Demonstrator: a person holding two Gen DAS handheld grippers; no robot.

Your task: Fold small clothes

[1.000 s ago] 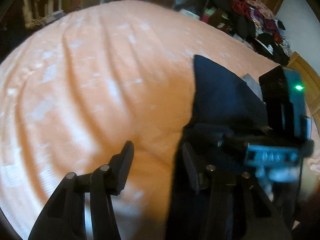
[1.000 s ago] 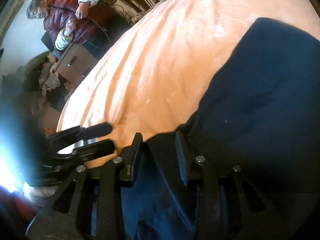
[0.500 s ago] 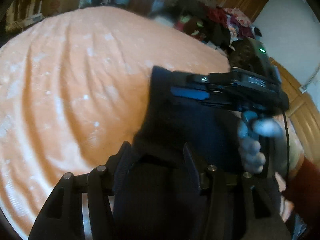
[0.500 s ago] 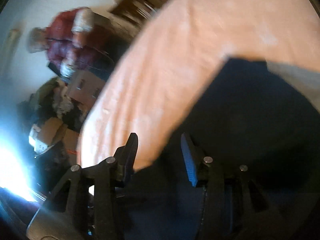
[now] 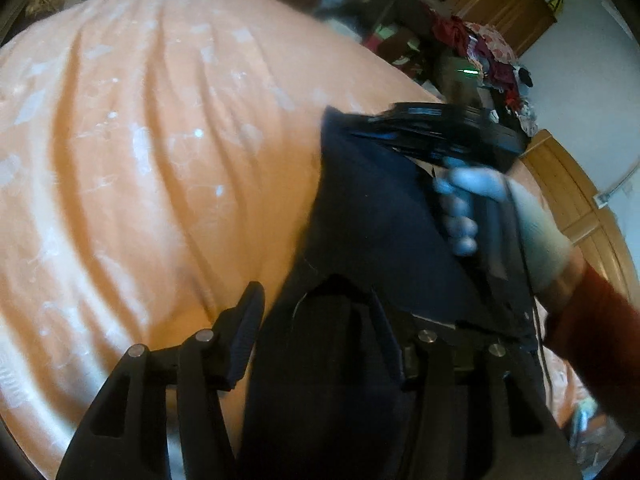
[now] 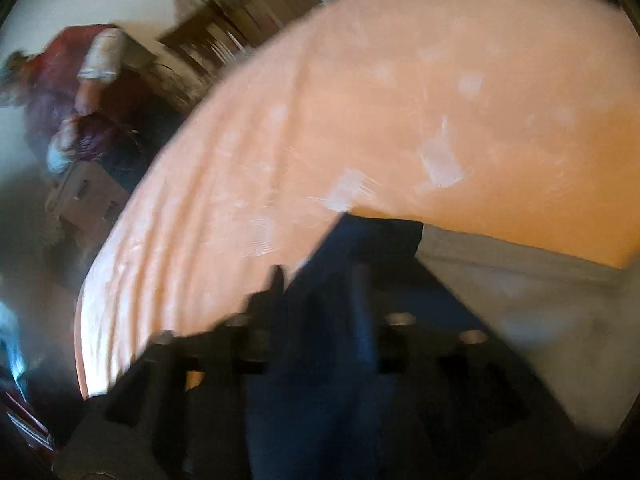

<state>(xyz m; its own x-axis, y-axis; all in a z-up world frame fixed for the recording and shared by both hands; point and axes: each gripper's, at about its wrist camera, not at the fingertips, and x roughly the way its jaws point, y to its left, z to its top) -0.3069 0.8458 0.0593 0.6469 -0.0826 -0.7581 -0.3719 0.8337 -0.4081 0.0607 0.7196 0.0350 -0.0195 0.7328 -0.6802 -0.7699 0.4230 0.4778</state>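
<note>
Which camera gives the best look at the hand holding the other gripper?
The left wrist view. It shows the hand wrapped around the right gripper's handle, above the dark blue garment, only slightly blurred. The right wrist view does not show that hand at all; it shows blurred fingers, garment and orange bedspread.

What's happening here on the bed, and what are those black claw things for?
A person is folding a small dark navy garment on an orange bedspread, using a hand-held gripper in each hand instead of fingers. The left gripper has cloth between its fingers at the near edge. The right gripper, held in a gloved hand, reaches over the garment's far corner. The right camera's view is blurred, so whether either is clamped is unclear. A grey layer lies beside the navy.
</note>
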